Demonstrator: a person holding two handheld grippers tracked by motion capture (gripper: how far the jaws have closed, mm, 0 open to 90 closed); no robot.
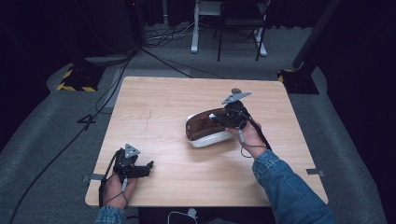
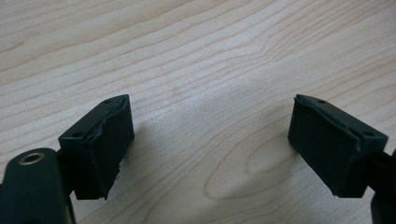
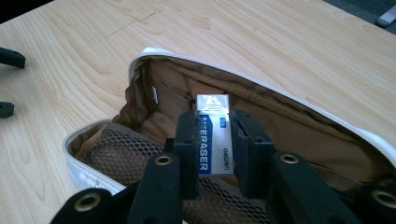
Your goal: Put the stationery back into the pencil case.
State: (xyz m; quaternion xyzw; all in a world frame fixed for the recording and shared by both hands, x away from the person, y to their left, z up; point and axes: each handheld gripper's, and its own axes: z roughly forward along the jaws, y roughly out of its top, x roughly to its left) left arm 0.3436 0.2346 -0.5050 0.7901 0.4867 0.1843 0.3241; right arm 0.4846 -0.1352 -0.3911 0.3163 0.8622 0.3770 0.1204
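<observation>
A white pouch (image 1: 201,139) with a brown lining lies open on the wooden table (image 1: 163,98), right of centre. In the right gripper view its mouth (image 3: 154,100) gapes, with brown mesh inside. My right gripper (image 3: 213,122) is shut on a white and blue eraser (image 3: 214,140) and holds it over the open pouch. From above, that right gripper (image 1: 219,117) sits at the pouch's right end. My left gripper (image 1: 145,168) rests near the table's front left, open, with bare wood between its fingers (image 2: 109,140).
A chair and a white table leg (image 1: 194,32) stand beyond the far edge, with cables on the grey floor. Black and yellow stand bases (image 1: 77,79) sit at both far corners. Bare wood lies left of the pouch.
</observation>
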